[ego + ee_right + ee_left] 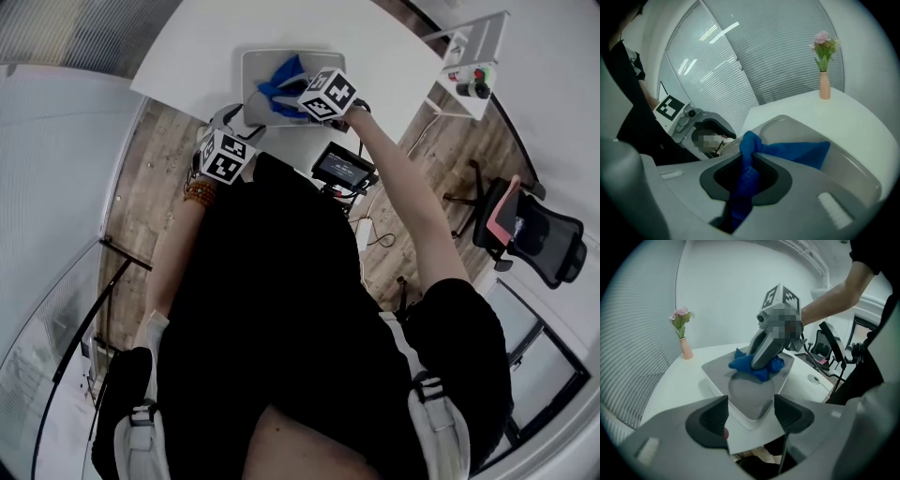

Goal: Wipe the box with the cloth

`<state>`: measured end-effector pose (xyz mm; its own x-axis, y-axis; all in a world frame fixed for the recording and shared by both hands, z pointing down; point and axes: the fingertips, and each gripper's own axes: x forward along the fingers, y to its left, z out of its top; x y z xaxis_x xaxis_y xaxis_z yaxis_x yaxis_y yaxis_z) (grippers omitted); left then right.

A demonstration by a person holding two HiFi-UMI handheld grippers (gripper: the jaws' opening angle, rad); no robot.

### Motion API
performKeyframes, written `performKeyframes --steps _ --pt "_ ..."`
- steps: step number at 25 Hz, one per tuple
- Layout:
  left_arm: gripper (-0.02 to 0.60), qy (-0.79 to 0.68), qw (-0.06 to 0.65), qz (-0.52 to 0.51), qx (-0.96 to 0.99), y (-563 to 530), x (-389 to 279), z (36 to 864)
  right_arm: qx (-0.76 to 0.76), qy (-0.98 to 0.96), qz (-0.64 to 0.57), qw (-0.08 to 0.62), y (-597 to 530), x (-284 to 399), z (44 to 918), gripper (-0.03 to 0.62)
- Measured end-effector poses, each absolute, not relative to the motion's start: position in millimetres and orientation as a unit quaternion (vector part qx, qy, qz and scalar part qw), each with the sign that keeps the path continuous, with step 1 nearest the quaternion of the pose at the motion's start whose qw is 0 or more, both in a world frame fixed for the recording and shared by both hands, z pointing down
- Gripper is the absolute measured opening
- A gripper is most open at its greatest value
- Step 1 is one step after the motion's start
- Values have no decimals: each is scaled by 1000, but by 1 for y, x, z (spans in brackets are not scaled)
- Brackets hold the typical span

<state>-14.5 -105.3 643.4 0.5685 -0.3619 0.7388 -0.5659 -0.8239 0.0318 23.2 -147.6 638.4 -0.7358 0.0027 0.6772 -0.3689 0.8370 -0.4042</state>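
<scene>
A shallow grey box [255,67] lies on the white table [197,47]; its rim [712,367] shows in the left gripper view. A blue cloth [761,371] rests on the box's top, pressed there by my right gripper [286,101], which is shut on the cloth [746,180]. The cloth's free end [806,153] spreads over the box [855,164]. My left gripper [751,416] is open at the box's near edge, with nothing between its jaws. It sits at the table's edge in the head view [225,155].
A small pink vase with flowers [683,336] stands at the table's far side; it also shows in the right gripper view [824,70]. A camera rig with a screen [345,169] stands by the table's right edge. An office chair [525,230] is on the floor at right.
</scene>
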Motion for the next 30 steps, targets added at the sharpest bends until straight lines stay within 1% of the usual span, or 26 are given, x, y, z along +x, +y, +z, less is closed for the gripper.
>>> performKeyframes --steps 6,11,16,20,22,25,28,30 --pt "314 -270 133 378 876 -106 -15 643 43 -887 257 380 -117 19 642 71" --pt "314 -272 132 376 876 -106 -15 641 3 -878 276 391 -99 17 642 71" --pt "314 -273 133 375 876 -106 -15 643 -41 -868 311 385 -84 15 641 71" --pt "314 -268 132 380 876 -107 -15 643 -98 -855 355 365 -73 17 634 72" --pt "314 -262 130 383 876 -106 -17 642 -133 -856 383 322 -69 16 620 74" --pt "313 -267 132 368 881 -108 -21 633 -119 -872 427 208 -89 21 589 74" --pt "313 -279 131 361 880 -114 -31 628 -35 -892 443 80 -138 43 558 73" --pt "313 -284 131 362 878 -116 -36 629 49 -902 430 14 -176 68 542 72"
